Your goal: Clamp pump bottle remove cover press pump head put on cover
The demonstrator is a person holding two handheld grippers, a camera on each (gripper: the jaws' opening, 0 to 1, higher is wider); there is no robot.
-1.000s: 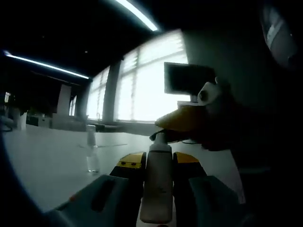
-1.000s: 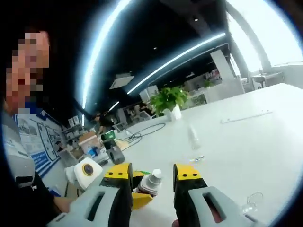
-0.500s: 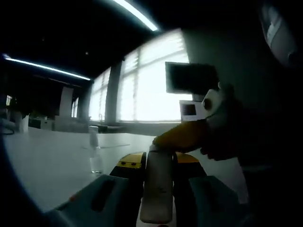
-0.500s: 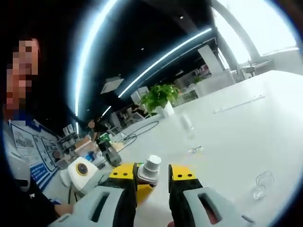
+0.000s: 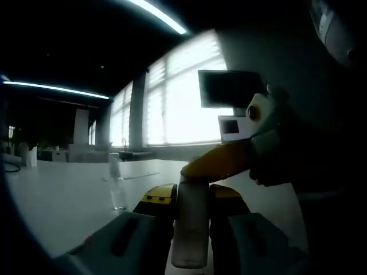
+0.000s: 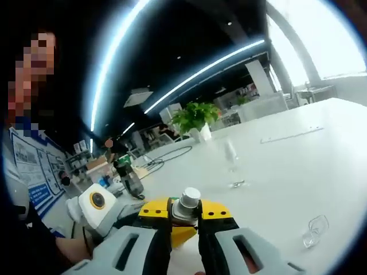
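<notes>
The left tool (image 5: 192,193) is gripping the pump bottle (image 5: 191,226) by its body, holding it upright between its two yellow-tipped jaws. The right tool (image 6: 184,212) is closing around the bottle's top: in the right gripper view the white pump head (image 6: 187,203) is sitting between its jaws with almost no gap showing, so it looks clamped on the head, though actual contact is hard to confirm. In the left gripper view the right tool (image 5: 229,160) is reaching in from the right, directly over the bottle.

The step in hand looks like pressing the pump head. To do it well, the left tool should be holding the body firmly and vertical while the right tool is pushing straight down along the bottle's axis, not sideways, so the bottle isn't twisting out of the clamp.

Counting: one pump bottle, two tools, one clear cover (image 6: 231,165) standing on the tabletop (image 6: 287,166) well ahead of the right tool, and one small clear piece (image 6: 312,231) lying off to its right
</notes>
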